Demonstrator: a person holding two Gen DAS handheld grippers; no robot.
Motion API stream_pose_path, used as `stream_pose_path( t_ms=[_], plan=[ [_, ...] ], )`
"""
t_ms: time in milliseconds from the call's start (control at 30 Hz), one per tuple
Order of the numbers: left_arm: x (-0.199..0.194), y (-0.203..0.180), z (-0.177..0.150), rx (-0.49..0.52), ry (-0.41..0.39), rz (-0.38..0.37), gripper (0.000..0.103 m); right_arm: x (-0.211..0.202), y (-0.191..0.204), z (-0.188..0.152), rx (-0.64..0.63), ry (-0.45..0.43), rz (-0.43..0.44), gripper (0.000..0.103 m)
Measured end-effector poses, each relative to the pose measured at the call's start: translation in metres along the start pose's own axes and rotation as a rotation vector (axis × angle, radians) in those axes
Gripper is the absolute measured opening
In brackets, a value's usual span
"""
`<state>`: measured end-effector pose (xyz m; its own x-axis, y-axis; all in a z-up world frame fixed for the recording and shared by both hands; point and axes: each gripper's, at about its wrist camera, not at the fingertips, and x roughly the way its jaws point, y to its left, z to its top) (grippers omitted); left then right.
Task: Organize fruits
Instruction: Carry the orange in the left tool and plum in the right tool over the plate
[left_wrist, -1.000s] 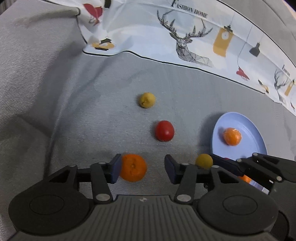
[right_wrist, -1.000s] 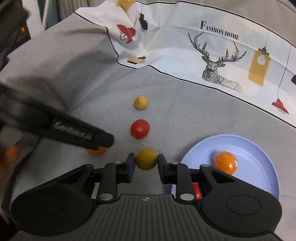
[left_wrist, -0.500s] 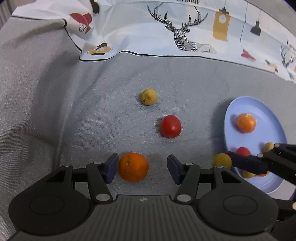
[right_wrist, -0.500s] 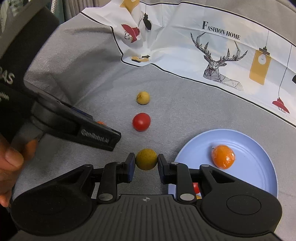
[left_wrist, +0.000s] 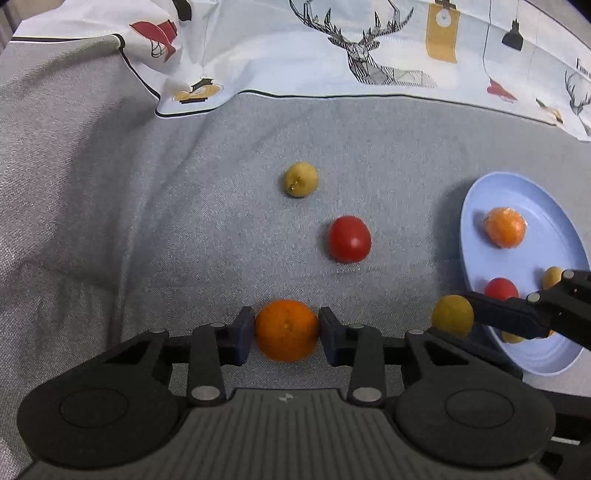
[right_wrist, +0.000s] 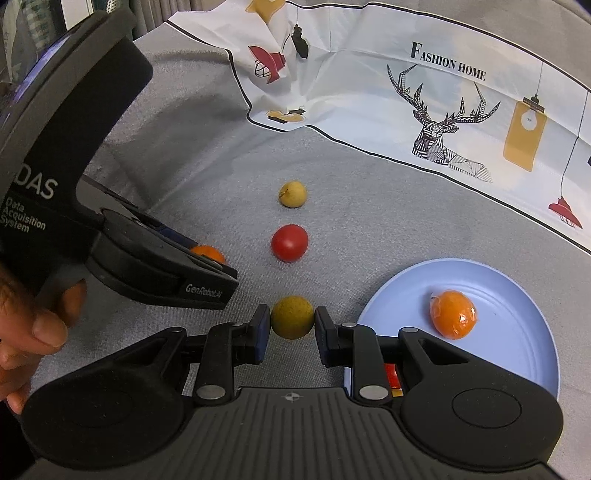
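Orange (left_wrist: 287, 334) sits on grey cloth, squarely between left gripper (left_wrist: 287, 335) pads, jaws closing onto it. Blue plate (left_wrist: 476, 206) lies well off to right. Right gripper (right_wrist: 291, 325) nearer plate, pinching yellow-green fruit (right_wrist: 291, 317) just beside rim.

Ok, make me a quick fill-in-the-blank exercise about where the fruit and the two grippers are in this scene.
1. The left gripper is closing around the ____ fruit on the grey cloth.
2. The right gripper is shut on a yellow-green fruit, beside the blue ____.
3. Between the small yellow fruit and the gripped yellow-green one lies a ____ tomato.
4. The wrapped orange lies ____ the plate.

Missing words: orange; plate; red; on
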<state>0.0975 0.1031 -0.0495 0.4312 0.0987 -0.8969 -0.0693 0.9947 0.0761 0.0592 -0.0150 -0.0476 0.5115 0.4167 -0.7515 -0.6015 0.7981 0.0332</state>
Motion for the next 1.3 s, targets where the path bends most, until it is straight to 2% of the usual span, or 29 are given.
stream_pose_path(
  t_ms=[167, 633, 1300],
  plan=[
    [-0.006, 0.003, 0.002, -0.043, -0.024, -0.014, 0.041, 0.000, -0.002, 0.000, 0.005, -0.003, -0.002, 0.027],
    [-0.008, 0.001, 0.003, -0.055, -0.025, -0.045, 0.041, -0.003, -0.003, 0.001, 0.012, -0.013, -0.009, 0.027],
    [-0.037, -0.008, 0.016, -0.163, -0.193, -0.068, 0.041, -0.049, -0.050, -0.009, 0.118, -0.169, -0.108, 0.027]
  ],
)
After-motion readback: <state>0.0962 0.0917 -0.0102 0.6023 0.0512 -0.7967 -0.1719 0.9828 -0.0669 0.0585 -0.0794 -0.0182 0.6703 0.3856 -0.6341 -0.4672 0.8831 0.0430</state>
